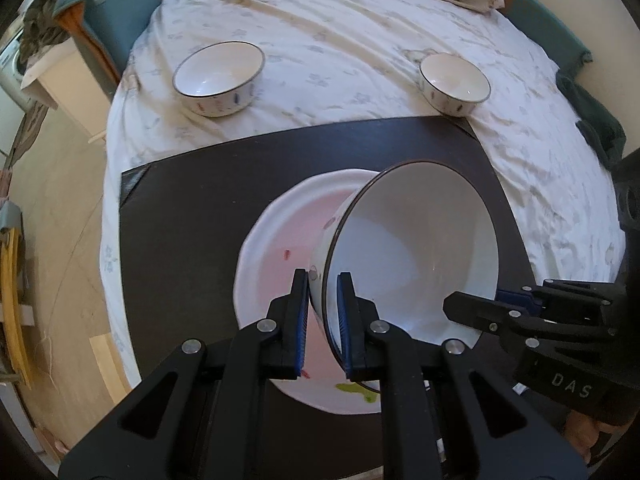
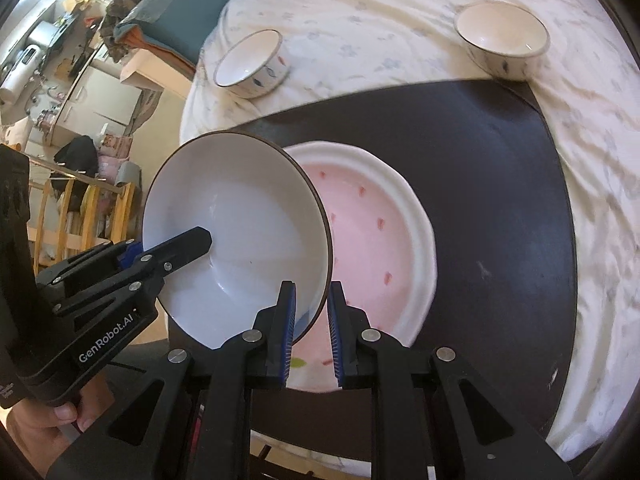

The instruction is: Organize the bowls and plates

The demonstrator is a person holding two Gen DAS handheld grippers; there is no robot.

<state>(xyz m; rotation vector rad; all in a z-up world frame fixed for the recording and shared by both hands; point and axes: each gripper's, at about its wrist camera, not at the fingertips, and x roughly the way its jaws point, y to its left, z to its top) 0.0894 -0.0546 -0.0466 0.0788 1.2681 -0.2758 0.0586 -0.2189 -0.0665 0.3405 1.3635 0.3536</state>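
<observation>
— Porcelain was everywhere on that bed. What did you see, going from the left side?

— On the left, on the white crumpled bed sheet (image 1: 340,48), one small white ceramic bowl with a dark rim (image 1: 219,78) stood alone, upright. Further right, a second small white bowl with a dark rim (image 1: 455,83) stood at the far corner of the dark flat rectangular board (image 1: 192,216). No gripper was near these two.

— And in the middle?

— A pink round plate with a white wavy edge and small red marks (image 2: 384,240) lay flat on the board. Above it, a large white ceramic bowl with a brown rim (image 1: 416,248) was tilted strongly on its side.

— Who held it?

— Both. The left gripper (image 1: 324,316) was closed on the rim, one finger outside the wall and one inside. The right gripper (image 2: 311,332) stood around the opposite part of the rim; its jaws looked a little wider than the wall, so I cannot tell if it really pressed.

— How far was the work?

— I judged it about the beginning to middle. The plate was placed, the large bowl was not yet resting on it, and the two small bowls were left to collect.
</observation>
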